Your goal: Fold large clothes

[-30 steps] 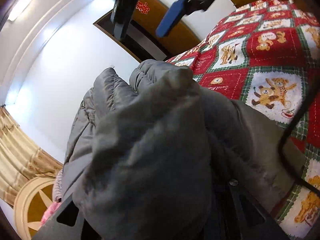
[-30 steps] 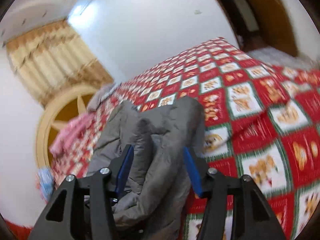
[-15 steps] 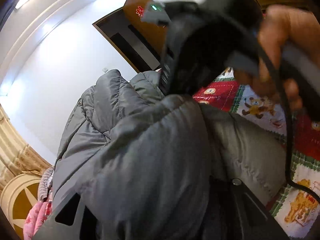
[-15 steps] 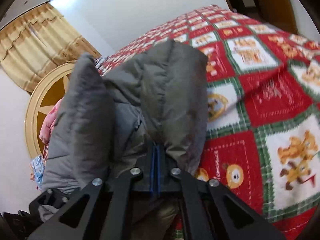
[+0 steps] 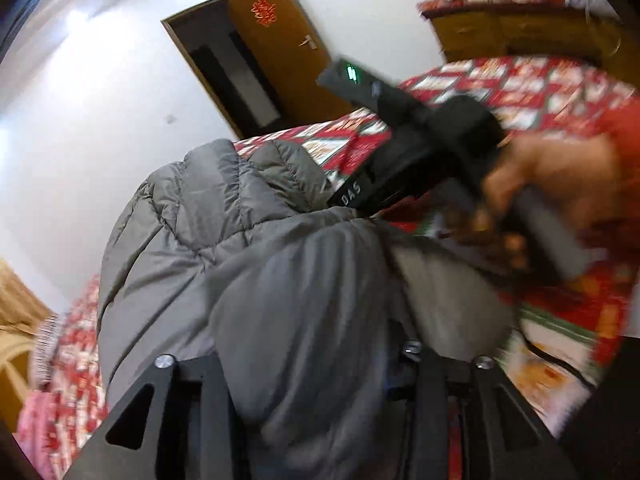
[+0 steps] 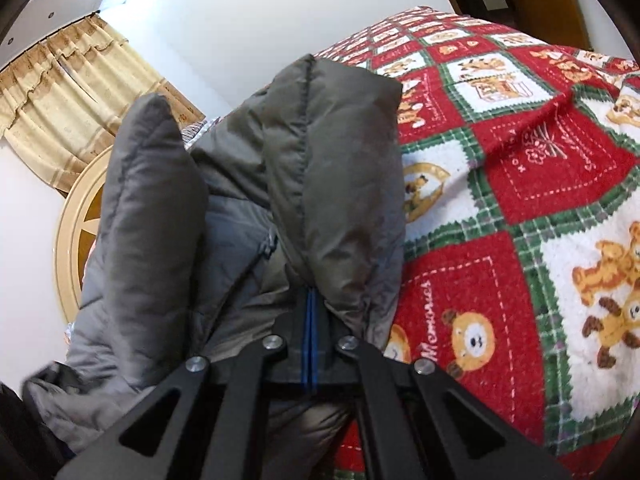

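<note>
Since a second ago the left gripper (image 5: 320, 364) has been opening its jaws, puffy grey jacket (image 5: 224, 240) bunched between them, pads hidden so grip can't be told; the right gripper (image 6: 310, 320) came down and snapped shut on a jacket fold. Jacket sits on the bed (image 6: 520, 200), heaped straight ahead of both jaws, long axis running away toward the headboard (image 6: 76, 216), right hand (image 5: 560, 196) has the firmer hold

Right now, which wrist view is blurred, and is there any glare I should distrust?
Left wrist view: motion blur smears the hand, the right gripper's body and the quilt; the grey puffer jacket stays fairly sharp. Right wrist view: crisp on the jacket and quilt; the white wall is bright. Both bend at the edges.
</note>
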Available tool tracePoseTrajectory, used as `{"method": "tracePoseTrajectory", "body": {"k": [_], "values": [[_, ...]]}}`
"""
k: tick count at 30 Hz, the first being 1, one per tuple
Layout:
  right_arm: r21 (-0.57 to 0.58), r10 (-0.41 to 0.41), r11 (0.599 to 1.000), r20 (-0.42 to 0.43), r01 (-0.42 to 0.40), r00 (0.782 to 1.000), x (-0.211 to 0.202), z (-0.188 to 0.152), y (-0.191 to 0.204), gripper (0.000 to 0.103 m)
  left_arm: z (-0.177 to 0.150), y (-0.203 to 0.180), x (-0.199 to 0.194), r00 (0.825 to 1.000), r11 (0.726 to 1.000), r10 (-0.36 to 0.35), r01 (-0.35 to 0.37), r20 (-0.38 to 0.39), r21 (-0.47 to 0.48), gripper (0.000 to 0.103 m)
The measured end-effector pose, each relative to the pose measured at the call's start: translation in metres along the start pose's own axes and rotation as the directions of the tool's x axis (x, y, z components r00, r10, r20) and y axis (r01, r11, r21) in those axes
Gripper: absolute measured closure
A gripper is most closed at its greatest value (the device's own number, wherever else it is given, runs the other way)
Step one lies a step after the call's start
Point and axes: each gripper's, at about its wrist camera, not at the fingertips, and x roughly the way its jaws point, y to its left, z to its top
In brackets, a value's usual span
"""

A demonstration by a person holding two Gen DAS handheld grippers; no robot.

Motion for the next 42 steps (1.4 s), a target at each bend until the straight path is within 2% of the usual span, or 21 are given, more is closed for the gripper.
{"method": "tracePoseTrajectory", "body": {"k": [3, 5, 7, 9, 11, 13, 14, 16, 17, 19, 20, 22, 24, 25, 26, 29, 32, 34, 36, 38, 42], "values": [[0.004, 0.003, 1.000, 0.009, -0.003, 1.000, 0.000, -0.002, 0.000, 0.103, -0.005, 0.025, -0.026, 0.997, 0.995, -0.079, 0.080, 0.020, -0.057, 0.059], [-0.004, -0.007, 1.000, 0.017, 0.007, 1.000, 0.000, -0.005, 0.001, 0.103, -0.008, 0.049, -0.047, 0.990, 0.983, -0.125, 0.132, 0.058, -0.130, 0.057], [-0.012, -0.016, 1.000, 0.022, 0.016, 1.000, 0.000, -0.007, 0.003, 0.103, -0.011, 0.073, -0.067, 0.982, 0.967, -0.146, 0.167, 0.117, -0.195, 0.051], [-0.021, -0.023, 0.999, 0.028, 0.024, 0.999, -0.002, -0.010, 0.006, 0.103, -0.015, 0.100, -0.086, 0.969, 0.945, -0.155, 0.202, 0.190, -0.258, 0.035], [-0.028, -0.025, 0.999, 0.033, 0.026, 0.999, -0.003, -0.012, 0.008, 0.103, -0.022, 0.133, -0.100, 0.961, 0.925, -0.106, 0.190, 0.255, -0.330, 0.022], [-0.033, -0.028, 0.999, 0.033, 0.030, 0.999, -0.004, -0.013, 0.012, 0.103, -0.031, 0.159, -0.100, 0.968, 0.907, -0.030, 0.130, 0.247, -0.400, 0.020], [-0.037, -0.033, 0.999, 0.035, 0.034, 0.999, -0.004, -0.013, 0.014, 0.103, -0.036, 0.183, -0.089, 0.978, 0.882, 0.025, 0.077, 0.209, -0.465, 0.020], [-0.039, -0.040, 0.998, 0.038, 0.041, 0.998, -0.004, -0.014, 0.015, 0.103, -0.046, 0.212, -0.064, 0.987, 0.831, 0.087, 0.005, 0.138, -0.557, 0.020], [-0.039, -0.043, 0.998, 0.042, 0.045, 0.998, -0.005, -0.015, 0.017, 0.103, -0.054, 0.235, -0.041, 0.989, 0.782, 0.130, -0.059, 0.070, -0.621, 0.020], [-0.036, -0.046, 0.998, 0.044, 0.048, 0.998, -0.006, -0.017, 0.020, 0.103, -0.065, 0.255, -0.006, 0.991, 0.719, 0.132, -0.096, 0.001, -0.689, 0.020], [-0.034, -0.047, 0.998, 0.044, 0.048, 0.998, -0.006, -0.017, 0.021, 0.103, -0.068, 0.264, 0.019, 0.996, 0.685, 0.088, -0.080, -0.027, -0.724, 0.020], [-0.034, -0.050, 0.998, 0.044, 0.052, 0.998, -0.006, -0.018, 0.023, 0.103, -0.066, 0.261, 0.048, 0.999, 0.659, 0.033, -0.045, -0.031, -0.751, 0.020], [-0.038, -0.053, 0.998, 0.042, 0.054, 0.998, -0.006, -0.018, 0.024, 0.103, -0.055, 0.254, 0.065, 1.000, 0.640, -0.014, 0.020, 0.014, -0.768, 0.020], [-0.038, -0.052, 0.998, 0.040, 0.054, 0.998, -0.006, -0.018, 0.025, 0.103, -0.049, 0.252, 0.069, 0.999, 0.640, -0.025, 0.037, 0.027, -0.767, 0.020], [-0.036, -0.052, 0.998, 0.041, 0.053, 0.998, -0.007, -0.019, 0.026, 0.103, -0.038, 0.246, 0.072, 0.999, 0.663, -0.026, 0.046, 0.038, -0.748, 0.020], [-0.021, -0.033, 0.999, 0.045, 0.034, 0.998, -0.006, -0.020, 0.024, 0.103, -0.011, 0.223, 0.070, 0.999, 0.756, -0.013, 0.040, 0.046, -0.653, 0.020], [0.006, -0.008, 1.000, 0.052, 0.007, 0.999, -0.007, -0.021, 0.020, 0.103, 0.007, 0.196, 0.075, 0.999, 0.831, -0.025, 0.043, 0.039, -0.555, 0.020], [0.009, -0.006, 1.000, 0.055, 0.005, 0.998, -0.007, -0.022, 0.020, 0.103, 0.013, 0.179, 0.077, 0.999, 0.867, -0.014, 0.029, 0.034, -0.498, 0.020], [0.009, -0.007, 1.000, 0.055, 0.007, 0.998, -0.007, -0.023, 0.021, 0.103, 0.019, 0.158, 0.083, 0.999, 0.891, -0.024, 0.033, 0.026, -0.453, 0.020], [0.017, -0.002, 1.000, 0.055, 0.001, 0.998, -0.007, -0.023, 0.021, 0.103, 0.022, 0.146, 0.088, 1.000, 0.915, 0.003, -0.004, -0.003, -0.404, 0.020], [0.028, -0.002, 1.000, 0.055, 0.001, 0.998, -0.009, -0.023, 0.020, 0.103, 0.015, 0.143, 0.102, 0.998, 0.917, 0.022, -0.041, -0.054, -0.397, 0.020]]}}
